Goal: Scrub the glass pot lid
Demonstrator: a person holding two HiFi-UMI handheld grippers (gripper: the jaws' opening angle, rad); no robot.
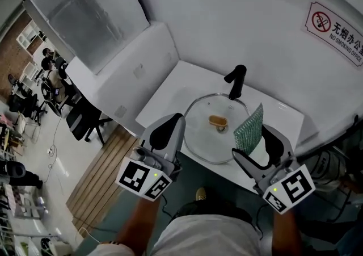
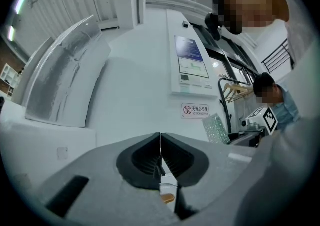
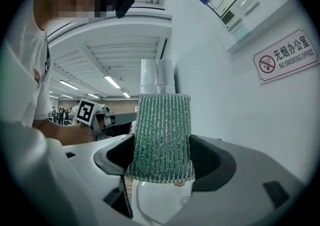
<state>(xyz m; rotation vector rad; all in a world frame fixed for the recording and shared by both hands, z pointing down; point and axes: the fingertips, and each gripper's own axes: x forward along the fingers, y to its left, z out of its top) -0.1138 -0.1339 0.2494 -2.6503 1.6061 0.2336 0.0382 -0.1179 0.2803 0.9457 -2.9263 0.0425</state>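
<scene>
The round glass pot lid [image 1: 199, 135] lies flat on the white counter [image 1: 170, 93] and carries a brown wooden knob [image 1: 218, 121]. My left gripper [image 1: 174, 122] hovers at the lid's left rim with its jaws shut and nothing visible between them. In the left gripper view the left gripper [image 2: 160, 142] shows a closed seam, with the knob [image 2: 167, 198] below it. My right gripper [image 1: 258, 137] is shut on a green scrub pad [image 1: 249, 129] that stands upright over the lid's right edge. The right gripper view shows the pad [image 3: 161, 135] clamped between the jaws above the lid [image 3: 150, 202].
A black faucet [image 1: 235, 80] rises behind the lid. White walls enclose the counter at the back and left, with a no-smoking sign [image 1: 334, 30] on the right. To the left, beyond a partition, lie a wooden floor strip [image 1: 105, 170] and office chairs [image 1: 85, 118].
</scene>
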